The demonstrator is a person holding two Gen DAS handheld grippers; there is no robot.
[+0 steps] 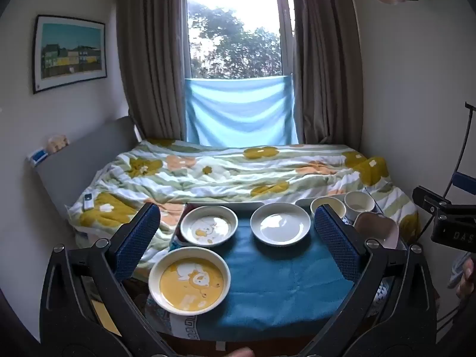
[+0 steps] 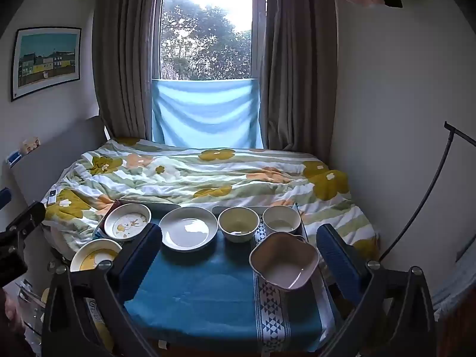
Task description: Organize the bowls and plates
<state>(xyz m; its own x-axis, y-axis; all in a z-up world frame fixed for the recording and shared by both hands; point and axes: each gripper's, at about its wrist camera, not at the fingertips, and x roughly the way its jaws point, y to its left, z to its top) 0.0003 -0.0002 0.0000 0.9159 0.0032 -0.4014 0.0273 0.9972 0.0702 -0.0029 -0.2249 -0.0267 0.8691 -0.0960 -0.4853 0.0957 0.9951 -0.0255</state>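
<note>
Jaws of the left gripper and right gripper are held wide apart, gripping nothing. Nearest on the blue cloth is set a yellow plate; beyond, a white plate and two bowls are lined before the bed.

Three plates and three bowls stand on one blue cloth.

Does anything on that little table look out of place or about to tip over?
The yellow plate at the near left corner juts past the blue cloth, close to the table's edge. Nothing looks spilled or broken.
</note>
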